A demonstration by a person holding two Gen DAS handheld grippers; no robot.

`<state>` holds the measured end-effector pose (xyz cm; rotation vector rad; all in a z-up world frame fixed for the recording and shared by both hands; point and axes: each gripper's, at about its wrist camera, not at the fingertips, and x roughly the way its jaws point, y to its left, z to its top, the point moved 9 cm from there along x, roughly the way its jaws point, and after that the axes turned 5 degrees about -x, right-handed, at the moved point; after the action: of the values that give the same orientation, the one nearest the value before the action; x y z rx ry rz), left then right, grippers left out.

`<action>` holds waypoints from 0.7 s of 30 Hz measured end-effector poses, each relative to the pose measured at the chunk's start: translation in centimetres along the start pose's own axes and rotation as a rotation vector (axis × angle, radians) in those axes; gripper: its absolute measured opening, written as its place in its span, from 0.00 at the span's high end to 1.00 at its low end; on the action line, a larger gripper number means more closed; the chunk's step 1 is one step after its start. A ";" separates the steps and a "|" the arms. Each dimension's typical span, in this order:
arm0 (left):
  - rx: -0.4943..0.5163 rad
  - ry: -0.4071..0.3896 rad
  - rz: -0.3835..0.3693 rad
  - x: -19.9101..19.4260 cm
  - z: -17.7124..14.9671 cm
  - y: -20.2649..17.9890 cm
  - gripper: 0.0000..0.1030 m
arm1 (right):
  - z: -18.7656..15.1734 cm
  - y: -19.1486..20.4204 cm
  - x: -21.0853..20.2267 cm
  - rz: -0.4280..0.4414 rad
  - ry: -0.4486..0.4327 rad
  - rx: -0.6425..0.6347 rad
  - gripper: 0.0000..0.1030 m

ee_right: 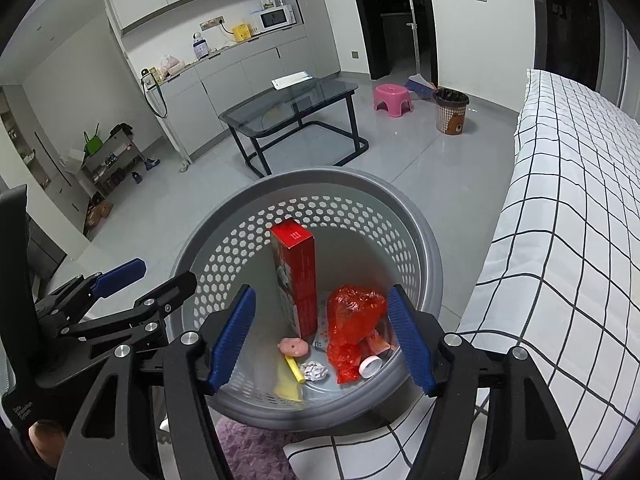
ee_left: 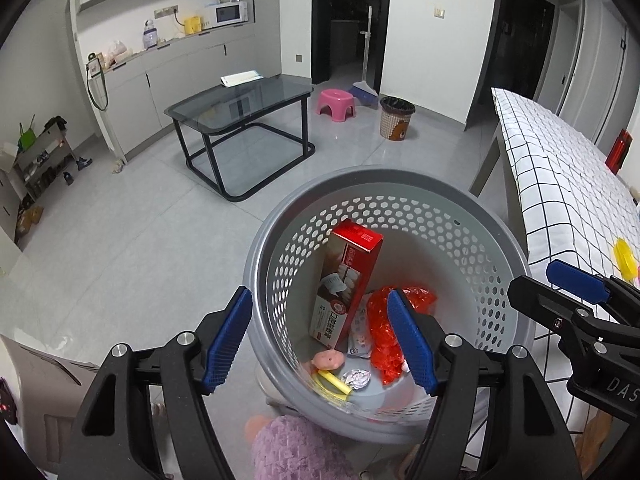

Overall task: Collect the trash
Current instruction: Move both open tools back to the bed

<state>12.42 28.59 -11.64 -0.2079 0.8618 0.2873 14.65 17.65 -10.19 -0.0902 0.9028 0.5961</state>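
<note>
**Both grippers hang open over a basket of trash**

A grey perforated basket (ee_left: 400, 208) stands on the pale tiled floor (ee_left: 140, 240), just beside a bed with a black-and-white checked cover (ee_left: 560, 184). Inside it, a tall red box (ee_left: 348, 280) leans upright against the wall of the basket. Beside the box lies a crumpled red plastic bag (ee_right: 352, 320). Nearer the bottom sit a pink round piece (ee_right: 294, 347), a yellow stick (ee_right: 294, 368), a ball of crumpled foil (ee_right: 314, 371) and a small white cap (ee_right: 370, 366) (what the pink piece is cannot be told).

The left gripper (ee_left: 320, 344) hovers above the near rim with its blue pads spread wide apart and nothing between them; the trash seen through the gap lies well below. The right gripper (ee_right: 322, 340) hangs over the basket in the same way, its jaws wide apart and holding nothing. Each gripper shows at the edge of the other's view, side by side above the basket.

Farther back stand a dark glass table (ee_left: 240, 108), a pink stool (ee_left: 336, 104) and a woven bin (ee_left: 396, 118) with a black liner. A fuzzy purple sleeve (ee_left: 296, 448) shows at the lower edge.
</note>
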 end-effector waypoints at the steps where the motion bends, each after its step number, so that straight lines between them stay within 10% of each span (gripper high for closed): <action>1: 0.000 -0.003 -0.001 -0.2 0.0 0.0 0.33 | 0.0 0.0 -0.3 -0.001 -0.004 0.000 0.36; 21: 0.088 -0.108 -0.149 -7.4 0.2 -9.9 0.25 | -3.7 -7.8 -13.6 -0.169 -0.156 0.107 0.36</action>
<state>11.29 18.07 -5.16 -0.1721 0.7459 0.1205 9.73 3.89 -3.51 -0.0228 0.7657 0.3915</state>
